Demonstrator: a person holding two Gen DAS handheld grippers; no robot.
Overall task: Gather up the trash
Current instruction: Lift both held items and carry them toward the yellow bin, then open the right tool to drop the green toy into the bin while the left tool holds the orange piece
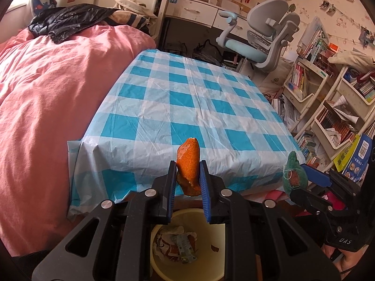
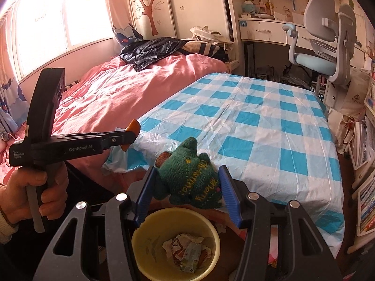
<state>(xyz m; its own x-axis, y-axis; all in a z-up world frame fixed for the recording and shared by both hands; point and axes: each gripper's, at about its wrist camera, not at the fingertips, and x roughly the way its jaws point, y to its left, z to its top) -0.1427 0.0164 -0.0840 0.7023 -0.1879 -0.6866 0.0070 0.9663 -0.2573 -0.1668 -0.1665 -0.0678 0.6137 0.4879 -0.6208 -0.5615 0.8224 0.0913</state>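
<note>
- You are at the drop-off step, as I judge it: both grippers carry a piece of trash, and both hang above the yellow bin (image 2: 175, 243) on the floor, at the near edge of the table (image 1: 187, 98) with its blue-and-white checked cloth.
- Your left gripper (image 1: 187, 175) has its jaws clenched around a strip of orange peel (image 1: 188, 161). The peel stands upright between the blue pads (image 1: 203, 180), poking above them and a little below.
- In the left wrist view, the bin sits straight below those jaws, with crumpled wrappers (image 1: 175, 245) already at the bottom.
- Your right gripper (image 2: 187, 187) has its jaws partly closed, grasping a green knitted item (image 2: 189, 175) with yellow stitching. It is bulky, so the jaws stand wider than on the left.
- In the right wrist view, the bin's mouth lies just beneath the knit.
- The next move likely calls for loosening each pair of jaws while it is over the bin's opening, so each piece falls inside the rim.
- The peel is light and may cling to a pad; the knit is soft and could snag.
</note>
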